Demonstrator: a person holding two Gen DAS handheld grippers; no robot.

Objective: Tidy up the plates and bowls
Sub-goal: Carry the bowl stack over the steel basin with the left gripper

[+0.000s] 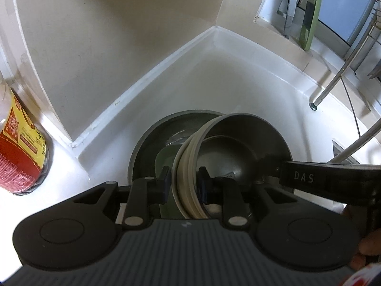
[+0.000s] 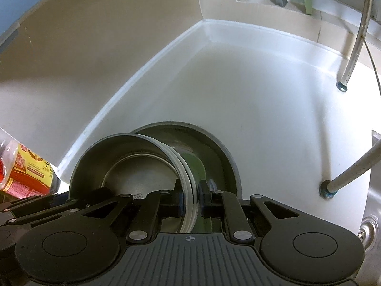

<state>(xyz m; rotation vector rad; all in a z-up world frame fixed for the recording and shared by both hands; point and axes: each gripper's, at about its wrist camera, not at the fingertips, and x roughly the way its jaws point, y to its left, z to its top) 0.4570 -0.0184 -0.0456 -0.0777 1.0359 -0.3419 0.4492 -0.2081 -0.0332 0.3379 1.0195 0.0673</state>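
A stack of nested bowls [image 1: 238, 147], steel inside with white rims outside, hangs tilted over a larger grey metal dish [image 1: 140, 150] that lies on the white counter. Something green [image 1: 164, 159] lies in that dish. My left gripper [image 1: 184, 186] is shut on the stack's near rim, and the white rims [image 1: 185, 190] sit between its pads. In the right wrist view my right gripper [image 2: 191, 199] is shut on the opposite rim of the same stack of bowls [image 2: 133, 166]. The right gripper's arm [image 1: 302, 178] reaches in from the right in the left wrist view.
The white counter [image 1: 214, 78] ends in a corner with beige walls. A bottle with a red and yellow label [image 1: 21, 152] stands at the left. Metal rack legs [image 1: 331, 88] stand at the right, and a steel sink edge [image 2: 369, 231] shows at lower right. A window with a green board [image 1: 312, 14] is beyond.
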